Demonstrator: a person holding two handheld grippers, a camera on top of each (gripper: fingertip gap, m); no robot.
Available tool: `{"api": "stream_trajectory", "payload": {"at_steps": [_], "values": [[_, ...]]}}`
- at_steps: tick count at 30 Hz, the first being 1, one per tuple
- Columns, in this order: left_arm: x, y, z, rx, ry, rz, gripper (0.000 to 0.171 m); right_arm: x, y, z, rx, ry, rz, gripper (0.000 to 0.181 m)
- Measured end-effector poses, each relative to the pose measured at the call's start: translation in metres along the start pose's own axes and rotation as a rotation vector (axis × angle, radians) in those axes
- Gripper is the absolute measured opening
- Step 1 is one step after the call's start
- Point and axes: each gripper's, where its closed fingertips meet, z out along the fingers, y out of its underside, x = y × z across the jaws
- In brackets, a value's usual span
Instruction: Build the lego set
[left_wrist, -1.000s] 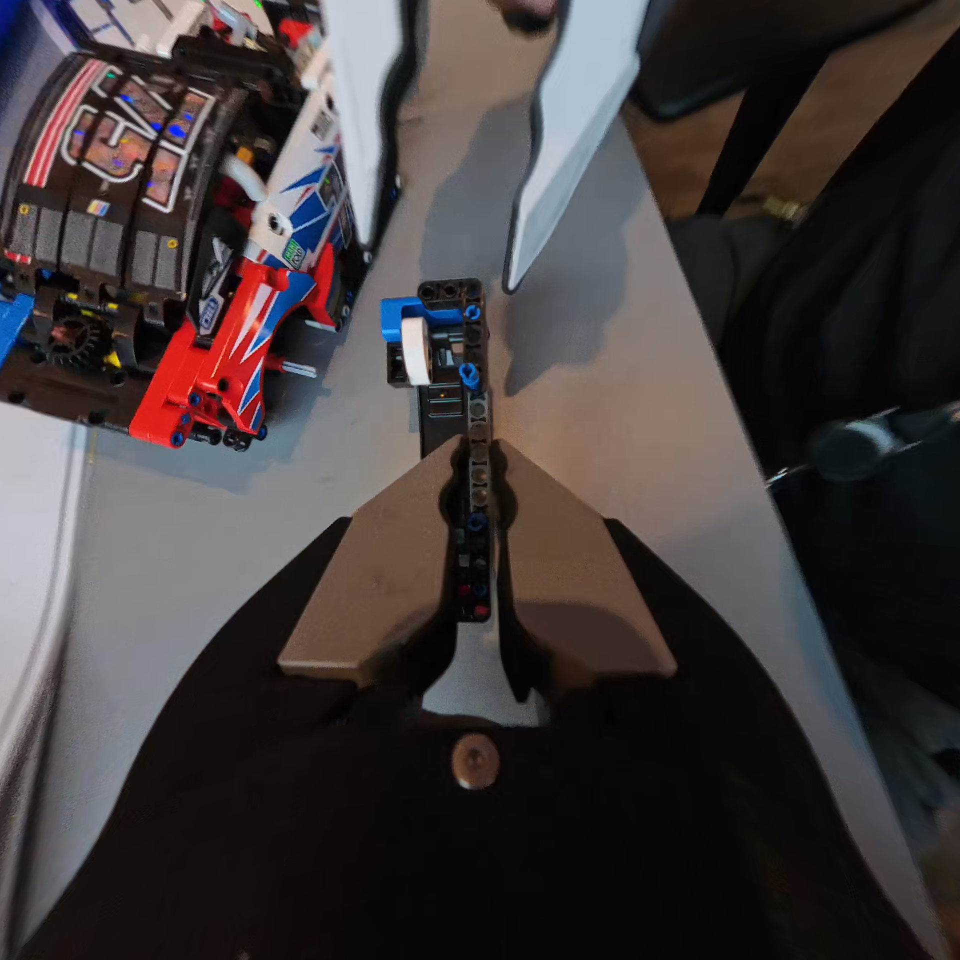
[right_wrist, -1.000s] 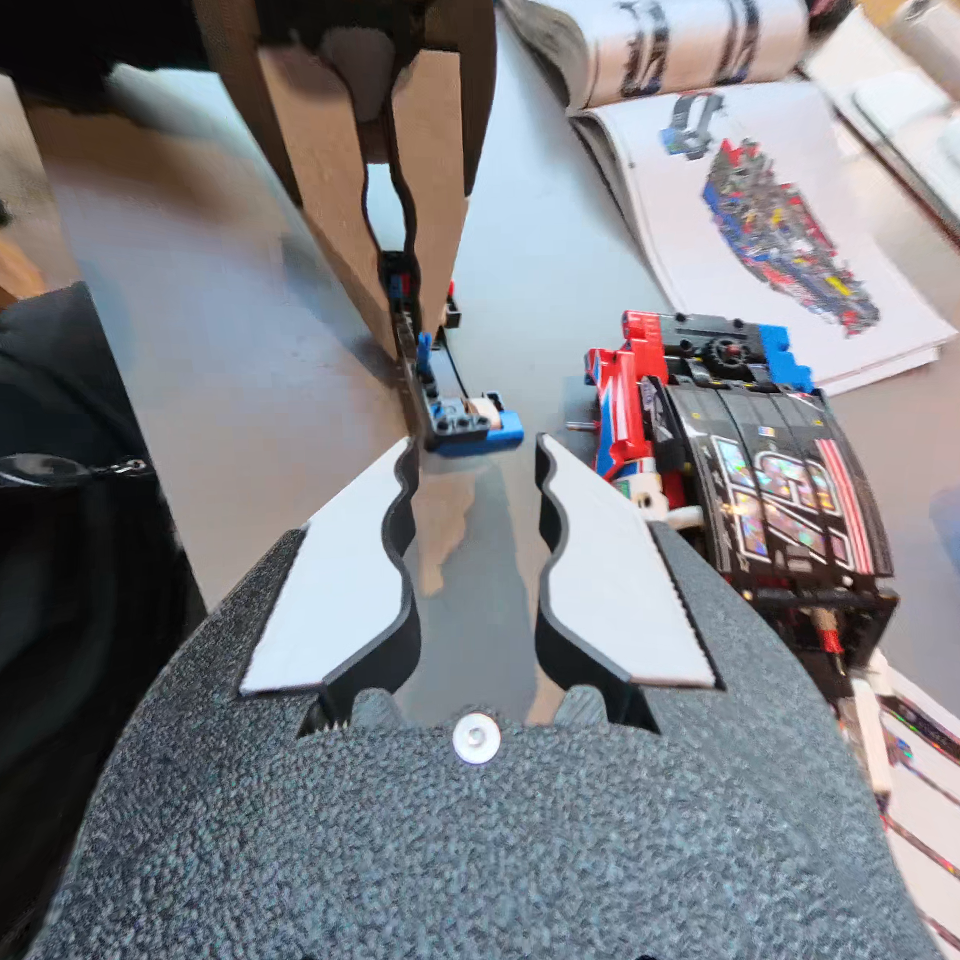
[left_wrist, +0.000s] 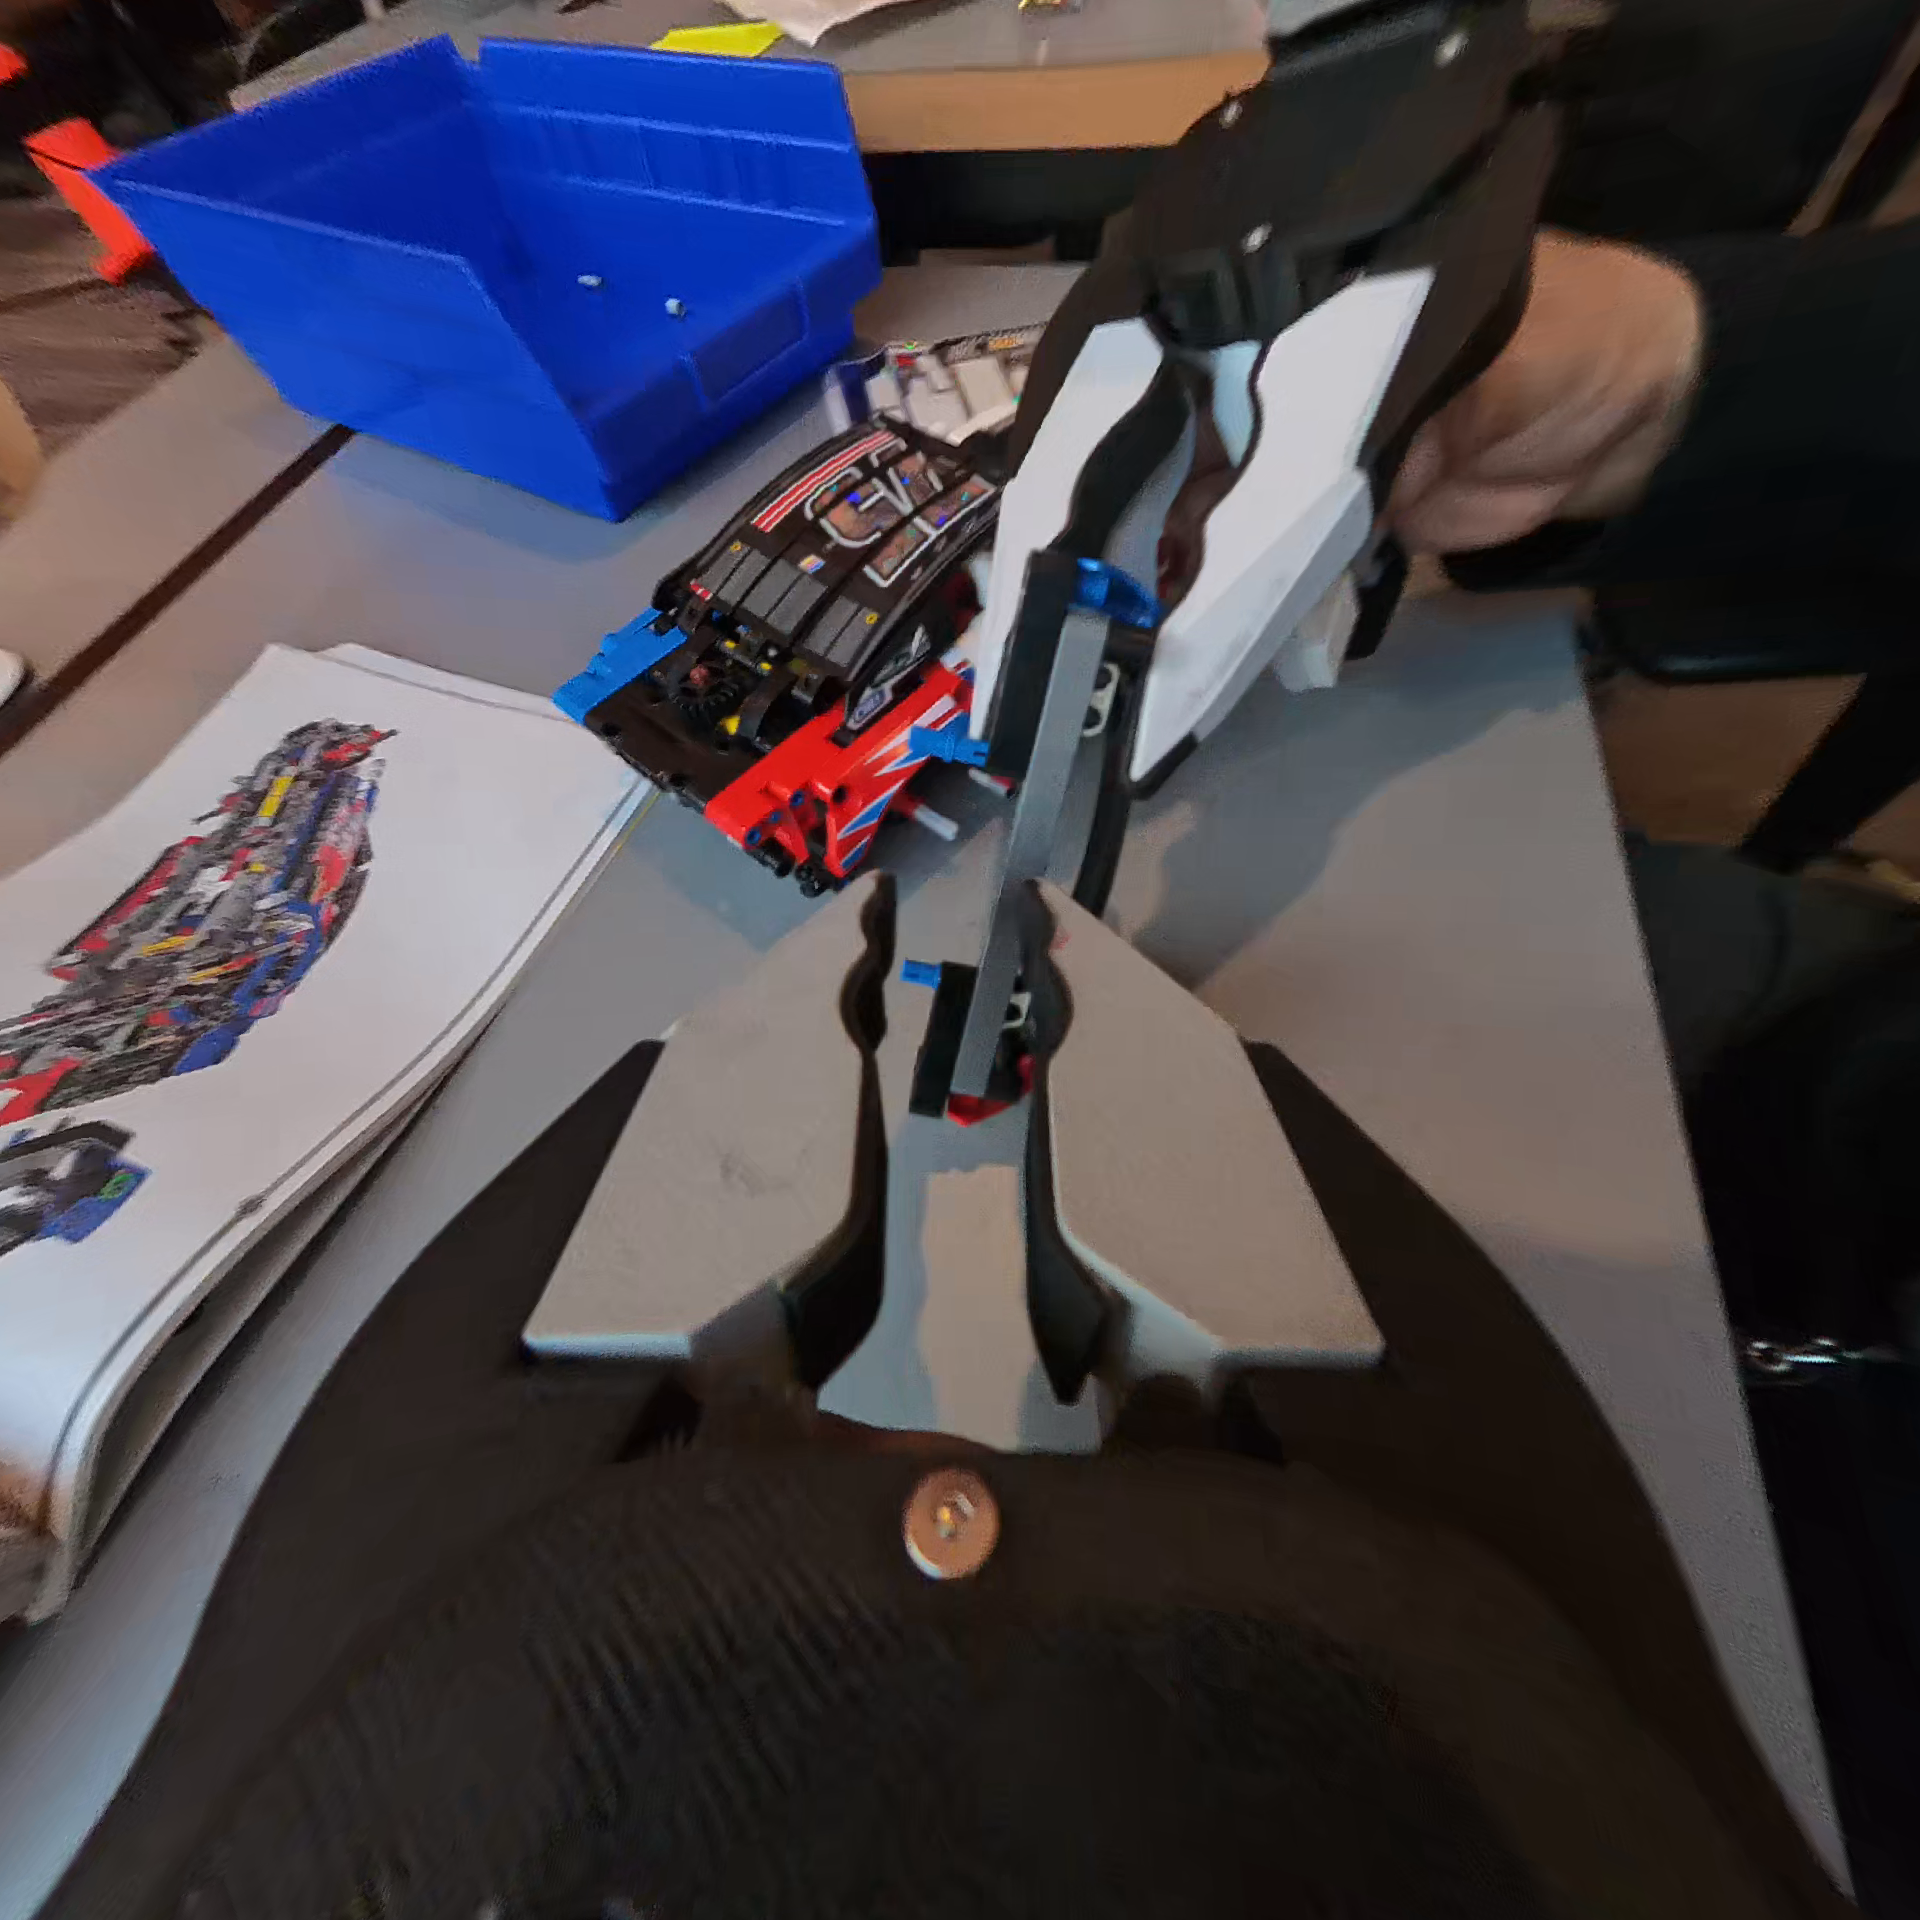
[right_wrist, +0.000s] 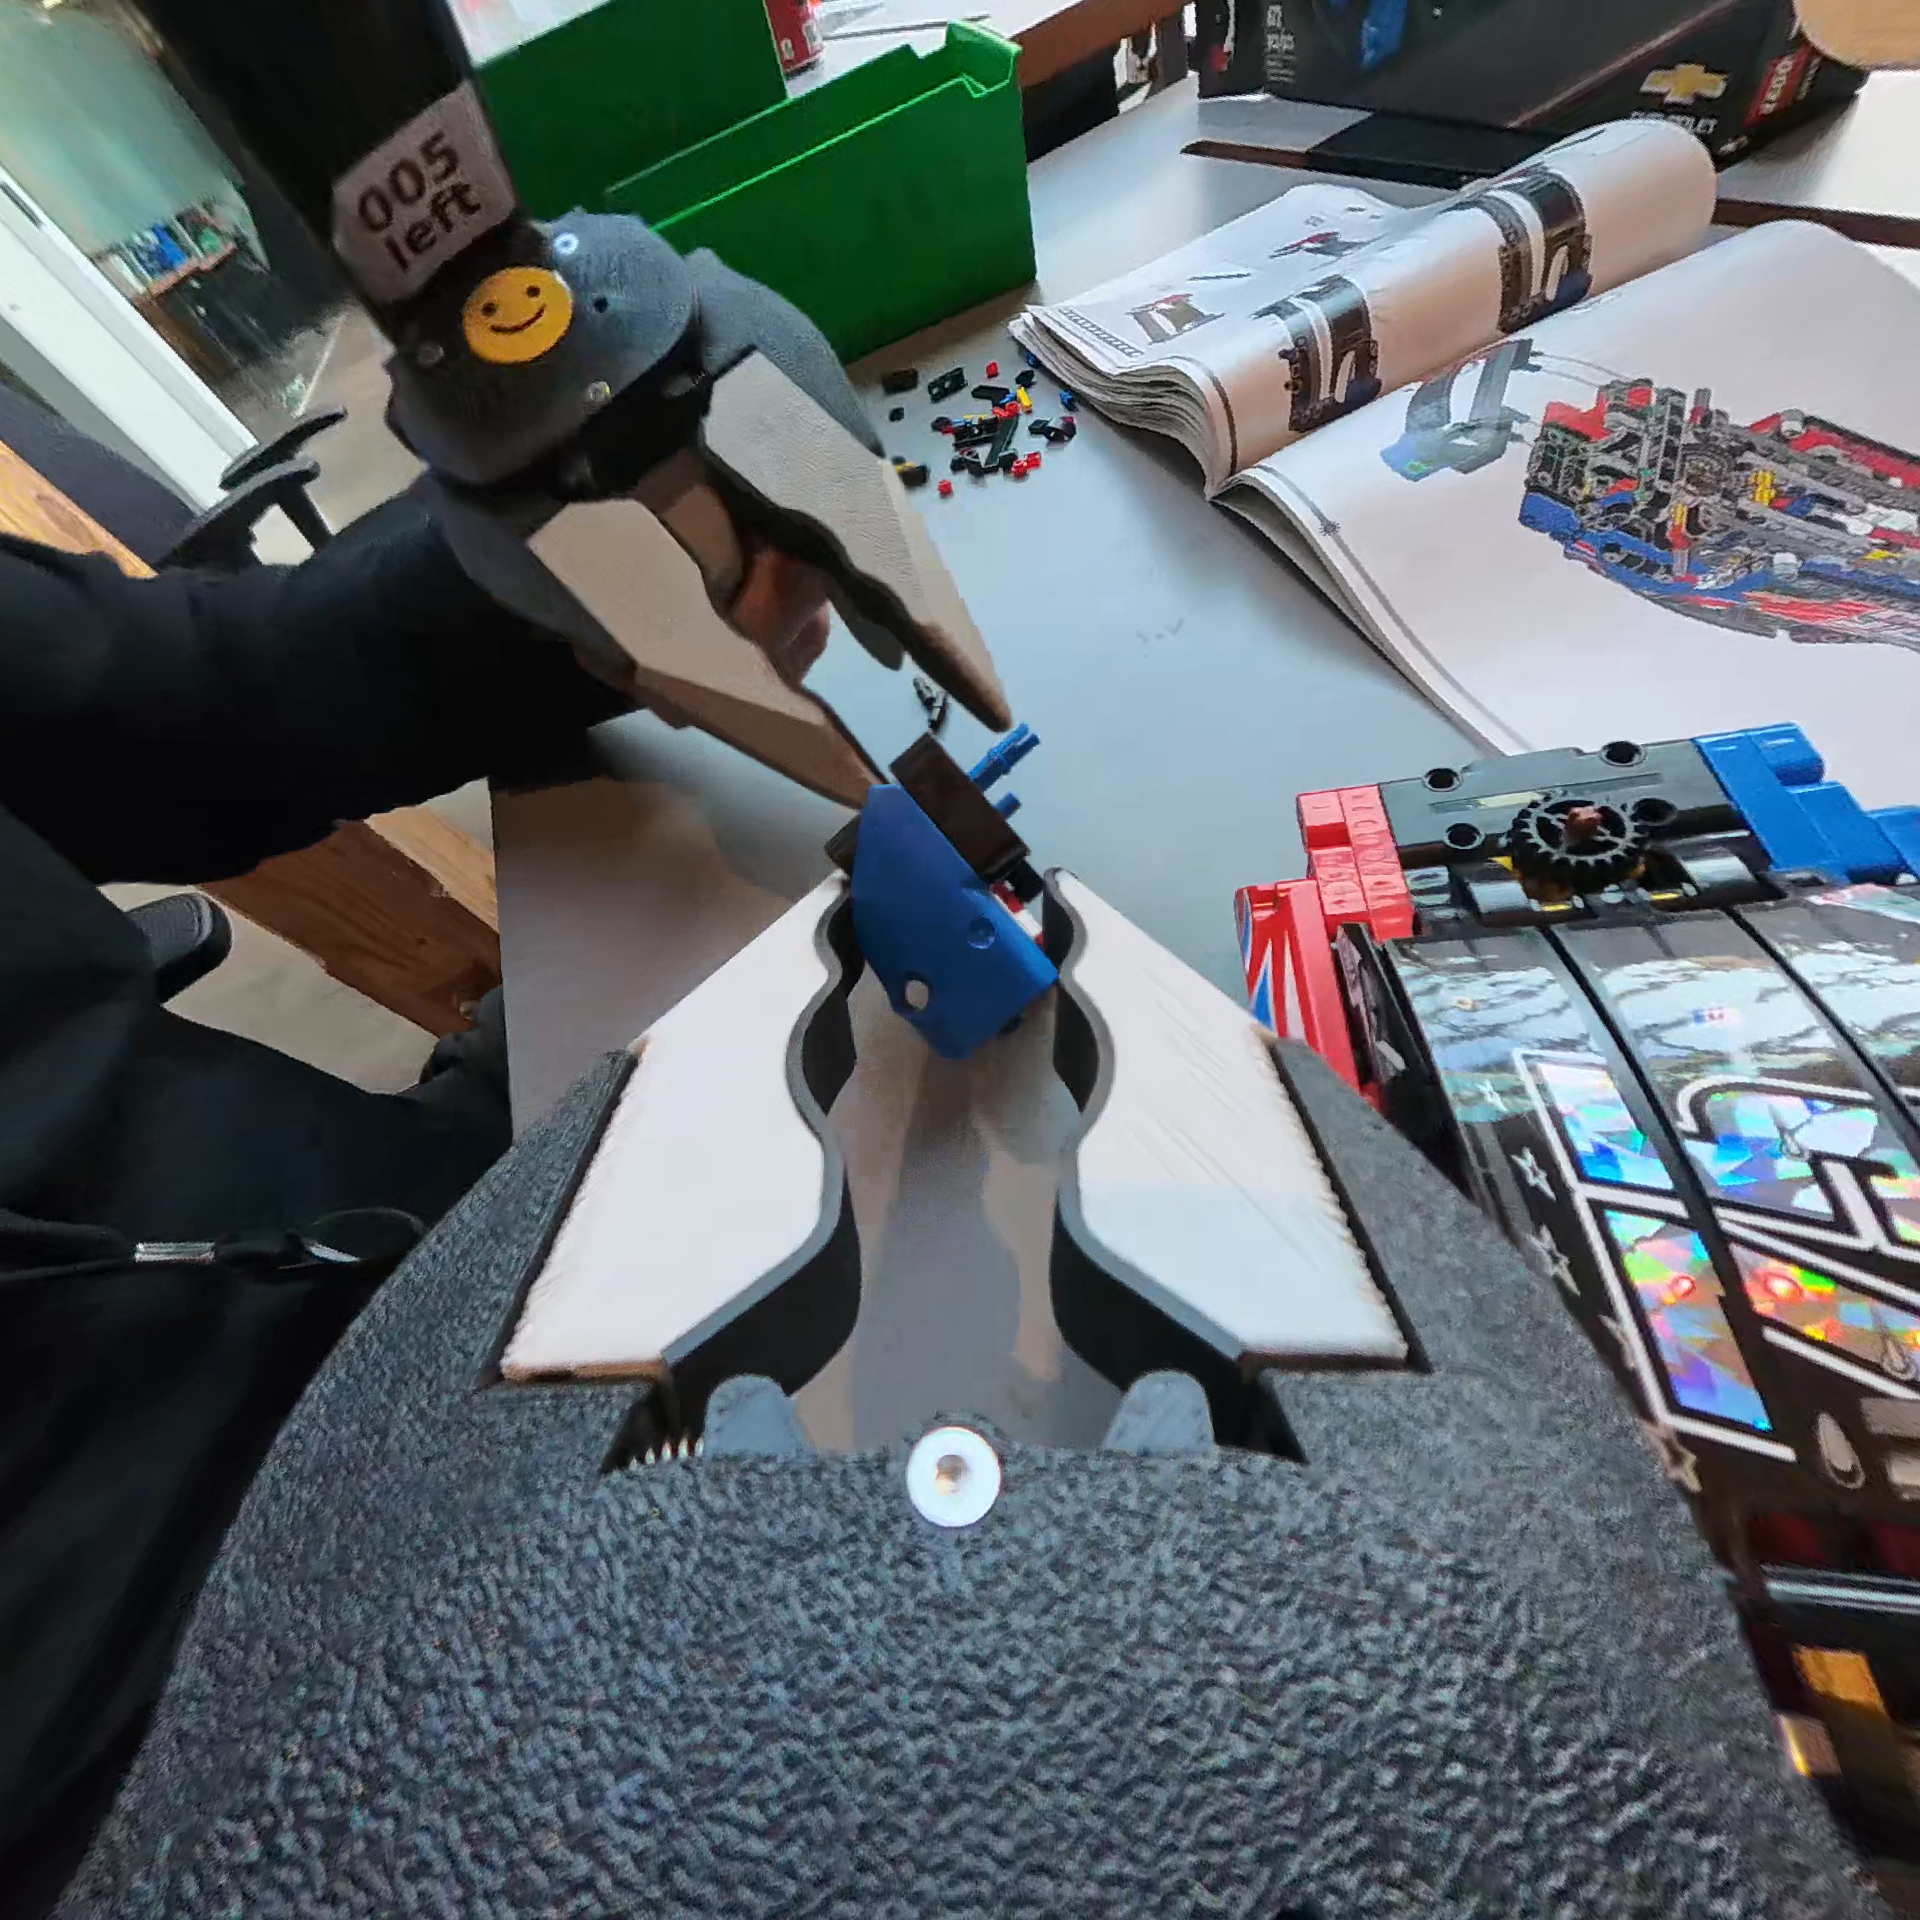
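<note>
The grey worktop (left_wrist: 1403, 1039) carries everything. Largest on it is the open instruction booklet (left_wrist: 260, 935), lying to the left of the car body in the left wrist view. Behind the car body there stands a blue bin (left_wrist: 499, 260); a green bin (right_wrist: 831, 177) stands far back in the right wrist view. The car body (left_wrist: 810, 665), black, red and blue with shiny stickers, rests on the worktop just beside both tongs. A long grey and black beam assembly (left_wrist: 1039, 769) is lifted off the worktop next to the car body. The left tongs (left_wrist: 961, 914) stand parted, the beam's near end touching only the right-hand finger. The right tongs (right_wrist: 951, 914) are clenched on its blue end piece (right_wrist: 945, 956). Loose small pieces (right_wrist: 987, 416) lie scattered beyond the car body, near the booklet's rolled pages.
</note>
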Motion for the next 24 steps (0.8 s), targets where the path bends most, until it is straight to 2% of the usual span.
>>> {"api": "stream_trajectory", "payload": {"at_steps": [2,4,6,9,10,11,14,18,20,24], "values": [[0.003,0.010,0.006,-0.072,-0.048,0.073,0.043,-0.003,0.000,0.002,-0.002,-0.006,-0.010,0.034],[0.006,0.011,0.011,-0.082,-0.069,0.142,0.037,-0.004,-0.001,0.003,0.000,-0.005,-0.025,0.033],[0.004,0.008,0.012,-0.081,-0.090,0.190,0.039,-0.002,-0.002,0.002,0.006,-0.006,-0.024,0.033],[0.001,0.002,0.013,-0.068,-0.122,0.279,0.051,-0.005,-0.001,0.001,0.001,-0.035,-0.020,0.033],[0.003,0.002,0.013,-0.072,-0.119,0.324,0.042,-0.006,0.001,0.000,-0.009,-0.042,-0.029,0.033],[0.003,0.002,0.014,-0.080,-0.126,0.367,0.040,-0.009,0.002,0.000,-0.021,-0.055,-0.041,0.033],[0.004,0.002,0.015,-0.108,-0.127,0.413,0.041,-0.011,0.002,0.002,-0.038,-0.057,-0.079,0.033],[0.003,-0.008,0.015,-0.066,-0.185,0.461,0.044,-0.012,0.001,0.005,-0.041,-0.079,-0.070,0.033],[0.004,-0.006,0.015,-0.074,-0.189,0.504,0.035,-0.012,0.001,0.006,-0.041,-0.083,-0.073,0.033],[0.004,-0.005,0.016,-0.069,-0.185,0.484,0.035,-0.014,0.002,0.007,-0.053,-0.101,-0.079,0.032]]}}
